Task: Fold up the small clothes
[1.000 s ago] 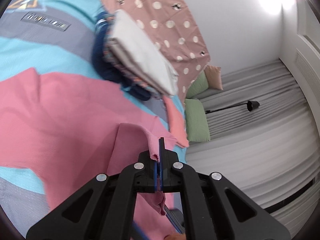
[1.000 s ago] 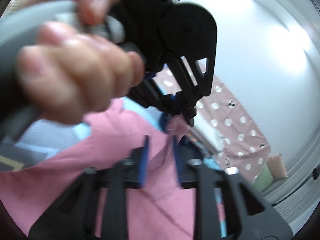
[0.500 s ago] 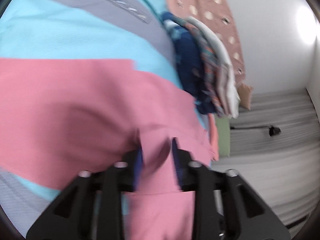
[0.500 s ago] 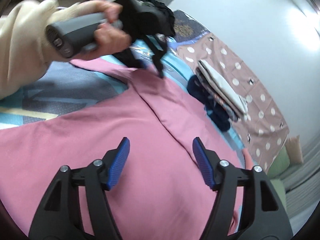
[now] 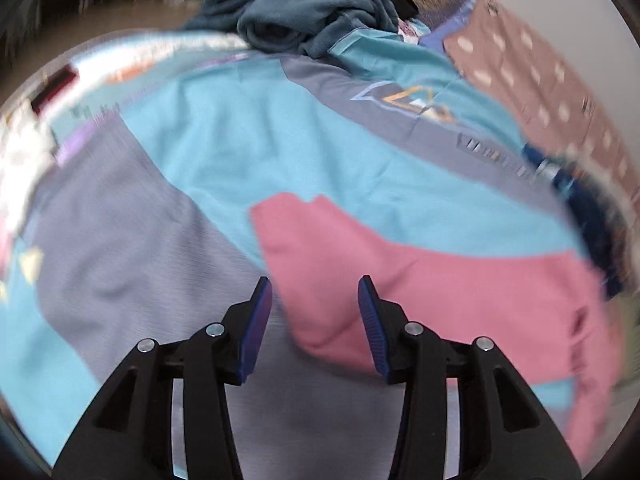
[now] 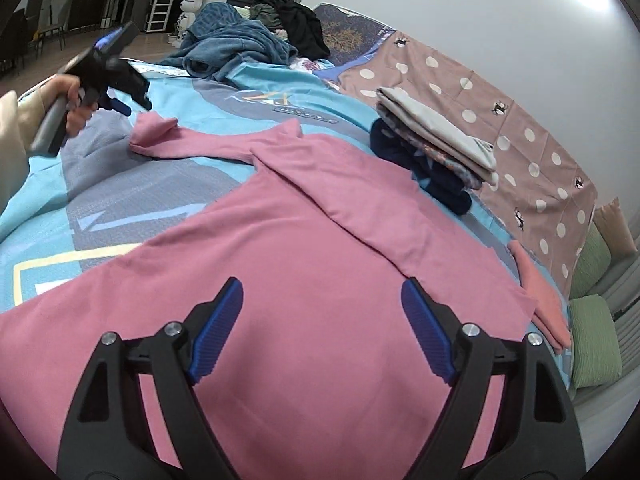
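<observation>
A pink long-sleeved top [image 6: 304, 248] lies spread on the blue and grey bedspread [image 6: 120, 200]. One sleeve is folded across its body. The other sleeve stretches left and ends in a cuff [image 6: 154, 130]. My right gripper [image 6: 324, 316] hovers over the top's body, its jaws wide and still opening, nothing between them. A hand holds my left gripper [image 6: 134, 106] just above that far cuff. In the left wrist view, the left gripper [image 5: 316, 308] has the pink sleeve end [image 5: 320, 256] in front of and between its opening jaws, pads not pressing it.
A stack of folded clothes [image 6: 432, 148] sits on a dark blue item beside the top. A heap of blue and black garments [image 6: 236, 48] lies at the far end of the bed. A salmon piece [image 6: 540, 292], polka-dot sheet [image 6: 520, 120] and green cushions [image 6: 592, 320] are at the right.
The left gripper let go of the folded pink sleeve, swung across to the other sleeve's cuff and tipped downward. The right gripper opened wide over the top's body.
</observation>
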Demonstrator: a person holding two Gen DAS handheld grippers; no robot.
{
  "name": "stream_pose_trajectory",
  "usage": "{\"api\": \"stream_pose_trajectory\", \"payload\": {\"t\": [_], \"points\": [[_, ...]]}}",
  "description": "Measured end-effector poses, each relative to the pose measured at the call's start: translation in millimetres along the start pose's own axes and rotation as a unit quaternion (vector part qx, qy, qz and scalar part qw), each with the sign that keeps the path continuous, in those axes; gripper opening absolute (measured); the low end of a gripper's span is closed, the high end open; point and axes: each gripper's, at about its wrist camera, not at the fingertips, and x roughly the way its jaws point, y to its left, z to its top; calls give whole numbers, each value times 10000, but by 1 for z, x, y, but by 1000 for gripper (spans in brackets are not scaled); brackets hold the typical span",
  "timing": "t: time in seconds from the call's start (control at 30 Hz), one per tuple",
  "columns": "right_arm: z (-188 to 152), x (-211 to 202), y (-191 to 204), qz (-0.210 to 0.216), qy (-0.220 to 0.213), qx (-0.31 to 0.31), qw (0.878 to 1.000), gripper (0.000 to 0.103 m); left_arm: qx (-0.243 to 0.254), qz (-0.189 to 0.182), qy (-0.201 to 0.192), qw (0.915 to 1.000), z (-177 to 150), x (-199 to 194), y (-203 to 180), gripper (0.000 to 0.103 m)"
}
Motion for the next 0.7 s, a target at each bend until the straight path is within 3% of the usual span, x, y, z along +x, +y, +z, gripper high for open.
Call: {"api": "stream_pose_trajectory", "payload": {"t": [0.07,0.17,0.23,0.3,0.33,0.4,0.47,0.5,0.57,0.7], "points": [[3,0,5,61,-35,-79,9999,83,896,553,-228,9942,-11,3,-22,46],[5,0,13,52,-80,-223,9997,83,1920,1018,-483,9749,-24,14,-50,47],[6,0,13,41,-68,-230,9997,83,2197,1144,-576,9671,-21,23,-58,47],[5,-1,12,-5,-47,-239,9997,83,2160,1160,-568,9678,-12,30,-56,48],[4,-1,10,-49,-42,-245,9997,83,1974,1131,-573,9721,-3,30,-49,49],[1,0,5,-88,8,-216,9997,85,1344,829,-570,9858,10,26,-26,61],[-2,1,2,-43,52,-160,9998,85,287,182,-429,9985,18,24,11,64],[-3,2,1,-1,55,-118,9999,85,-357,-232,-223,9988,21,28,35,64],[-3,4,1,78,66,-56,9999,85,-1368,-1037,189,9850,18,41,73,64],[0,9,7,249,-6,-145,9996,85,-2572,-2314,449,9371,7,56,116,64]]}}
